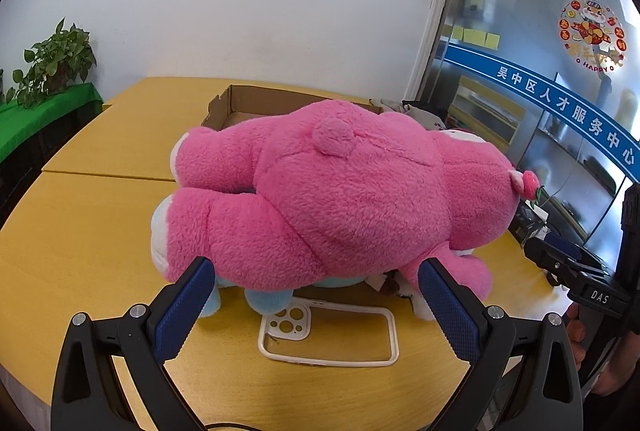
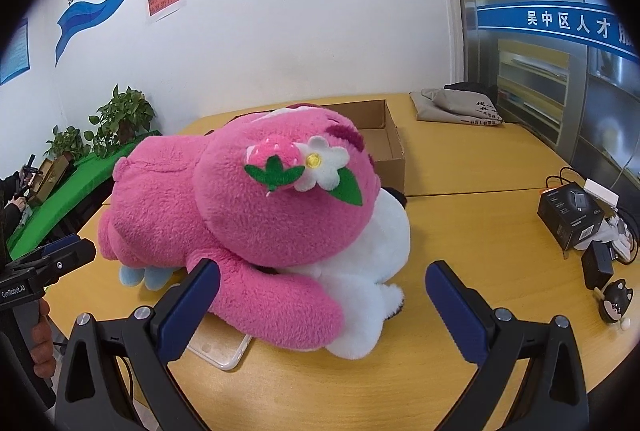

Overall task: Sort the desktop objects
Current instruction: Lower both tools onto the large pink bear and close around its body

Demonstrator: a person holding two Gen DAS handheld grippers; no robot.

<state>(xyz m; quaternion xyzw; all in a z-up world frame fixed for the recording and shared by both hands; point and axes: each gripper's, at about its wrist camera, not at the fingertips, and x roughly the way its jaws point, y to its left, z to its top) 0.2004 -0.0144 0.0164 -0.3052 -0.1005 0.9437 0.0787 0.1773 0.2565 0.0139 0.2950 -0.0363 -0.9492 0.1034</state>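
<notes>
The pink plush bear [image 1: 340, 199] is being rested face down on the yellow surface [image 1: 80, 231], near the cardboard box [image 1: 240, 107], with a clear phone case [image 1: 332, 335] lying just beside it; both the left hand-held gripper [image 1: 316, 307] and right hand-held gripper [image 2: 320, 311] are being held released, nothing grasped

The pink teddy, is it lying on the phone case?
Touching. In the right wrist view the pink teddy's arm lies over the clear phone case, covering its far end.
</notes>
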